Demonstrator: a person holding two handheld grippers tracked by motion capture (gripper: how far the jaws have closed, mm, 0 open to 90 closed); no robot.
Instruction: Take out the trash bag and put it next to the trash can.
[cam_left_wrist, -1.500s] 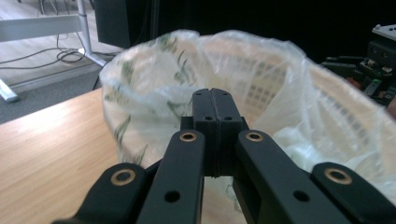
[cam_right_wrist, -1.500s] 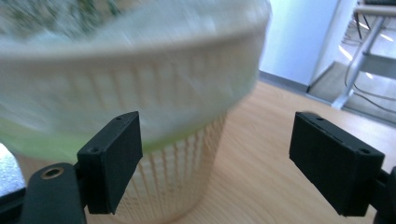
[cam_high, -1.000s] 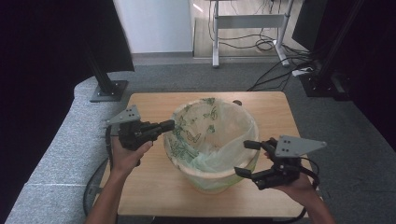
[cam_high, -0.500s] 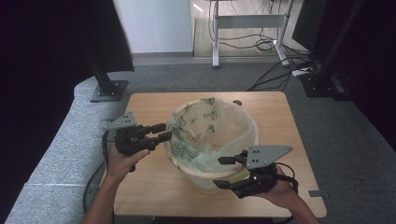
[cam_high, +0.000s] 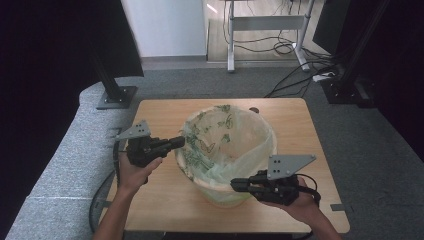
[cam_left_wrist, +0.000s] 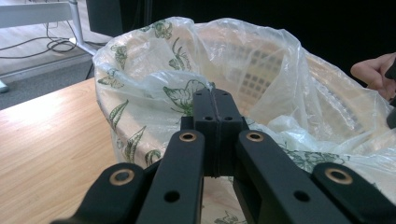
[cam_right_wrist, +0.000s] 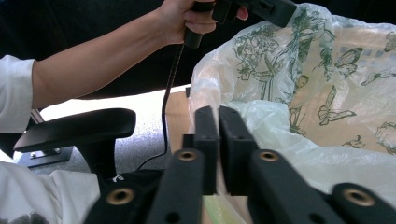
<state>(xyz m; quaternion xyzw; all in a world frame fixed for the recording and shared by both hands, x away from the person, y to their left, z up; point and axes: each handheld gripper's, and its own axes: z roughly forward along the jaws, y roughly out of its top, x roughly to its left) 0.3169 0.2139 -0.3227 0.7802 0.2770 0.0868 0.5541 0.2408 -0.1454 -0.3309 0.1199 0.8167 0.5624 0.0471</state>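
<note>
A pale round basket (cam_high: 226, 196) stands in the middle of the wooden table (cam_high: 160, 205), lined with a clear plastic bag (cam_high: 227, 132) printed with green leaves and butterflies. My left gripper (cam_high: 177, 142) is at the basket's left rim, its jaws pressed tight together (cam_left_wrist: 215, 95) on a fold of the bag's edge (cam_left_wrist: 159, 86). My right gripper (cam_high: 235, 186) is low against the basket's near side. Its jaws are drawn together with only a thin slit (cam_right_wrist: 217, 114), beside the bag's outer fold (cam_right_wrist: 280, 135). I cannot tell whether film is pinched there.
A small dark object (cam_high: 254, 110) lies on the table behind the basket. A black chair armrest (cam_right_wrist: 74, 128) sits near the person's side. A black stand base (cam_high: 117, 97), a desk frame (cam_high: 265, 25) and floor cables (cam_high: 300, 75) lie beyond the table.
My right gripper has moved left and in toward the basket's near side, and its jaws have gone from open to shut. The left gripper has stayed at the rim.
</note>
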